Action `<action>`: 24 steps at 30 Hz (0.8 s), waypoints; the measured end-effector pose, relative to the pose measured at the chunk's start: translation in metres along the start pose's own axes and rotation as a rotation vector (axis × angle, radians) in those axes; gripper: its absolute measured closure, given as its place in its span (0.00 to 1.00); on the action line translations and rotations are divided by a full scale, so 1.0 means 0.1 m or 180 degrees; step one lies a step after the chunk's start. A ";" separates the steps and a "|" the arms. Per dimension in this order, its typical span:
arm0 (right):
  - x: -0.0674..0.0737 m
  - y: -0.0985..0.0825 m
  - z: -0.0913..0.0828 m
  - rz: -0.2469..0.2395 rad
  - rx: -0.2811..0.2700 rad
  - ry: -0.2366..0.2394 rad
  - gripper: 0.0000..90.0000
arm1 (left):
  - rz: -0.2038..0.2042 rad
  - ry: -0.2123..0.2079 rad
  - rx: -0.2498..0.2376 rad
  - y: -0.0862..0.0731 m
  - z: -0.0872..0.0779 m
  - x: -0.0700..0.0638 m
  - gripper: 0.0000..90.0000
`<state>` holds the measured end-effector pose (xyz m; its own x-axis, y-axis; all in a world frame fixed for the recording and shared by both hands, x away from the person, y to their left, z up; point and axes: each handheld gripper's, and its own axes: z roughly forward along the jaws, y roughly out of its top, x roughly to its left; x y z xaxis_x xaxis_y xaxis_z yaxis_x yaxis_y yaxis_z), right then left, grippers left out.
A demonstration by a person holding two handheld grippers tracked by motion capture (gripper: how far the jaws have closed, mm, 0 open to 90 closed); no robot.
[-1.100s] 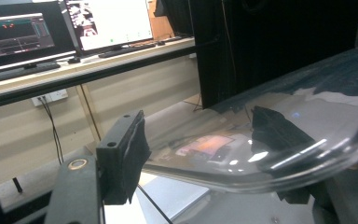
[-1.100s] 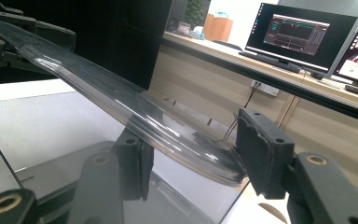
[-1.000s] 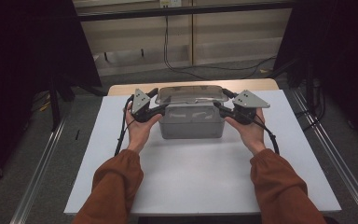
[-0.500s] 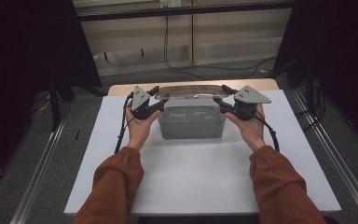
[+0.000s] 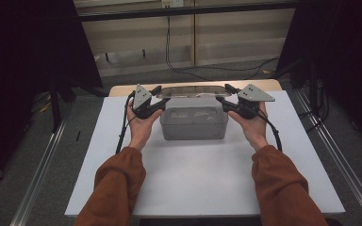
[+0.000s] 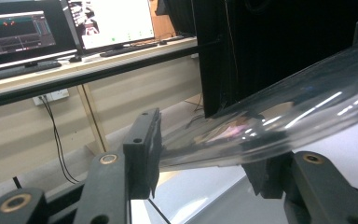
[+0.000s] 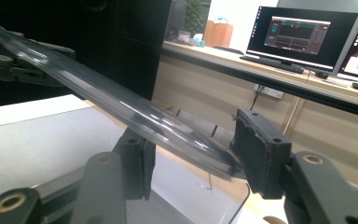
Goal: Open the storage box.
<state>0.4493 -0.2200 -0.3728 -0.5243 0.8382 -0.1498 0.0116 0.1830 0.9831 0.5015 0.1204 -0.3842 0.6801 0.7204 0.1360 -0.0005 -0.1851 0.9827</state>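
Clear lid (image 5: 193, 91) is held aloft just above the grey box (image 5: 194, 123) on the white table (image 5: 202, 188), gripped at both ends: its left end is clamped by the left gripper (image 5: 159, 99), whose jaws have just been closing, its right end by the right gripper (image 5: 225, 98).

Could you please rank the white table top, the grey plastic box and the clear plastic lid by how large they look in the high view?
1. White table top, largest by far.
2. Grey translucent plastic box.
3. Clear plastic lid, seen nearly edge-on as a thin strip, though slightly wider than the box.
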 end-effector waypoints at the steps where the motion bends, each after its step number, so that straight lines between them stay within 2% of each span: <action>1: -0.01 0.00 0.01 0.0005 0.0013 -0.0003 0.53 | -0.0042 0.0021 -0.0018 0.00 0.01 0.00 0.56; 4: -0.03 -0.01 0.03 0.0044 0.0027 -0.0012 0.52 | -0.0087 0.0008 -0.0022 0.00 0.01 0.00 0.56; 6: -0.04 -0.01 0.05 0.0079 0.0020 -0.0044 0.50 | -0.0062 0.0002 -0.0010 0.00 0.01 0.01 0.56; 14: -0.09 -0.04 0.10 0.0106 0.0063 -0.0052 0.53 | -0.0142 0.0011 -0.0015 0.02 0.01 0.02 0.57; 17: -0.10 -0.03 0.10 0.0109 0.0060 -0.0024 0.56 | -0.0091 0.0030 0.0010 0.04 0.02 0.03 0.57; 19: -0.11 -0.03 0.11 0.0124 0.0060 -0.0014 0.56 | -0.0121 0.0014 -0.0012 0.04 0.03 0.03 0.57; 21: -0.14 -0.02 0.13 0.0122 0.0070 -0.0029 0.57 | -0.0081 0.0033 -0.0010 0.05 0.03 0.04 0.58; 24: -0.15 0.00 0.15 0.0110 0.0073 -0.0032 0.57 | -0.0094 0.0029 -0.0024 0.06 0.04 0.06 0.60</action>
<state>0.4698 -0.2251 -0.3720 -0.5147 0.8494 -0.1169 0.0493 0.1654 0.9850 0.5082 0.1207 -0.3779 0.6732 0.7315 0.1081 0.0139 -0.1588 0.9872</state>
